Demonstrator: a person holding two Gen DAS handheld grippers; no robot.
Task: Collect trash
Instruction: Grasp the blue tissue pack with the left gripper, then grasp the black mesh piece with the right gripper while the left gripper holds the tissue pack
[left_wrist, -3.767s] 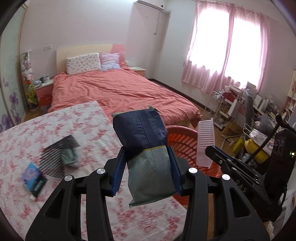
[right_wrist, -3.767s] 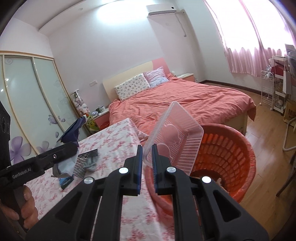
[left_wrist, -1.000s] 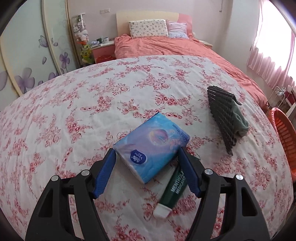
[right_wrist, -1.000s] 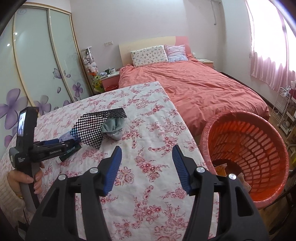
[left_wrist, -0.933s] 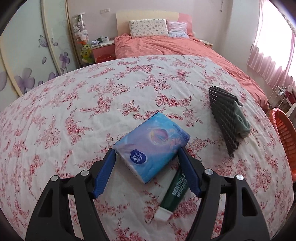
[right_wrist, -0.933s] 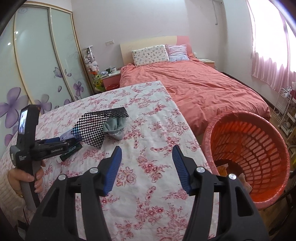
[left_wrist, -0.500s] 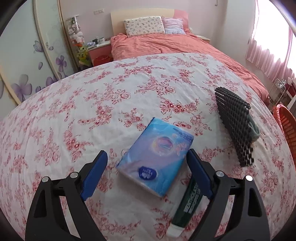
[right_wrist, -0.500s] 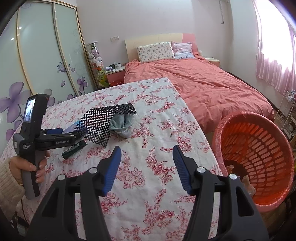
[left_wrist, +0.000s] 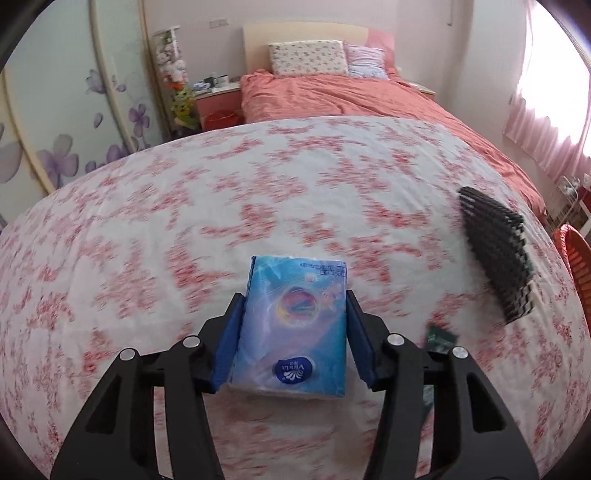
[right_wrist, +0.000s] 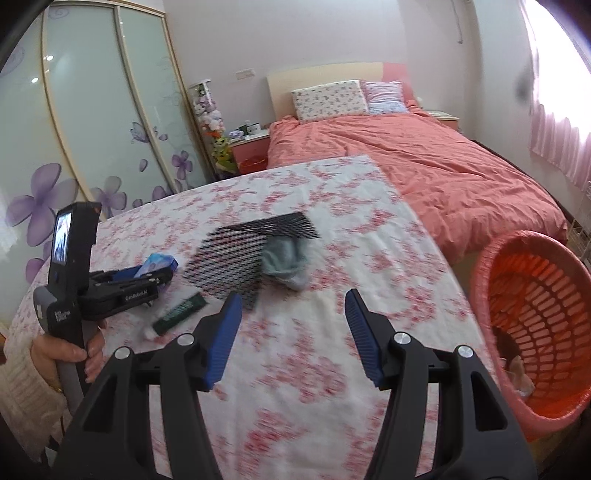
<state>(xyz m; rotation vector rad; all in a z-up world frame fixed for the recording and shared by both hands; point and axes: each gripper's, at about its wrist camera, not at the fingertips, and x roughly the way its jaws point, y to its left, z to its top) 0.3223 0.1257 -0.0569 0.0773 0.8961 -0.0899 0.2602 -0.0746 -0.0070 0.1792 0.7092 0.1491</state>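
Note:
My left gripper is shut on a blue tissue pack, its blue pads pressed on both long sides, lifted a little off the flowered tablecloth. From the right wrist view the left gripper holds the tissue pack at the table's left. A green tube lies on the cloth beside it; its end shows in the left wrist view. My right gripper is open and empty above the cloth. The orange basket stands at the right, trash inside.
A black mesh sheet lies on the table with a grey-green cloth partly under it; the mesh also shows in the left wrist view. A bed with a coral cover lies beyond the table. Wardrobe doors stand at the left.
My left gripper has closed on the tissue pack, squared it between the pads and raised it. The right gripper has stayed open, shifting slightly over the table.

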